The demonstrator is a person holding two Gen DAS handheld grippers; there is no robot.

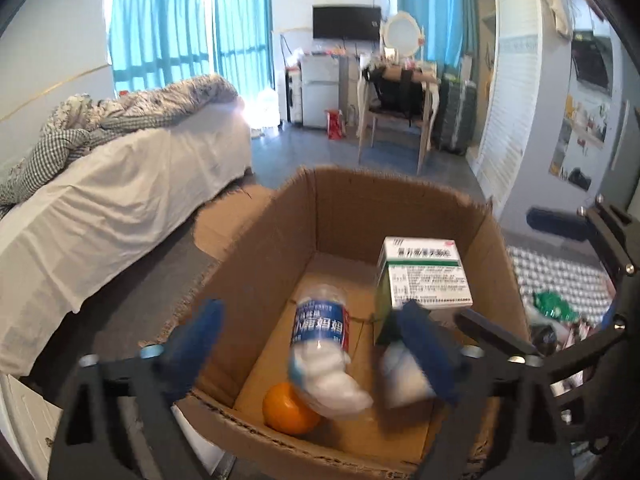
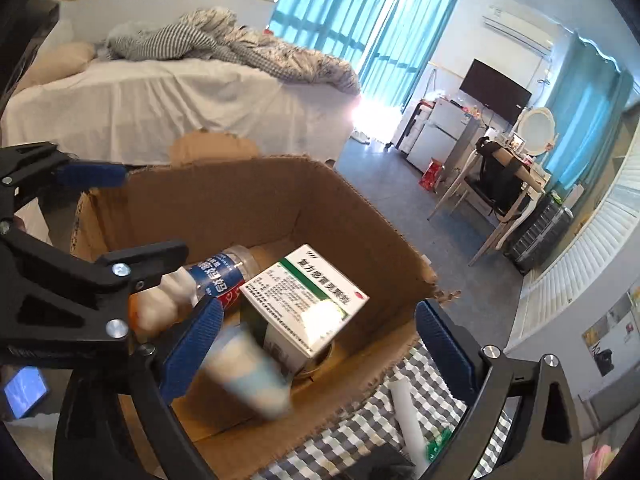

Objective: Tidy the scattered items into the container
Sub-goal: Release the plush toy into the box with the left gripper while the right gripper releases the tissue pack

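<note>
An open cardboard box (image 1: pixel 276 240) stands below both grippers; it also shows in the right wrist view (image 2: pixel 224 208). Inside lie a clear bottle with a blue label (image 1: pixel 322 324), an orange (image 1: pixel 290 408), a white and green medicine box (image 1: pixel 424 272) and a blurred white and blue cup (image 1: pixel 406 376). My left gripper (image 1: pixel 316 356) is open above the box, with the bottle between its fingers and not gripped. My right gripper (image 2: pixel 316 348) is open over the box's near edge, with the blurred cup (image 2: pixel 250 372) and the medicine box (image 2: pixel 308 300) between its fingers. The bottle (image 2: pixel 212 276) is blurred.
A bed (image 1: pixel 112 184) with white sheets stands left of the box. A checkered cloth (image 2: pixel 400 420) under the box's right side carries a white tube (image 2: pixel 408 416) and green wrappers (image 1: pixel 554 306). A chair (image 1: pixel 396 120) and a small fridge (image 1: pixel 320 92) stand far back.
</note>
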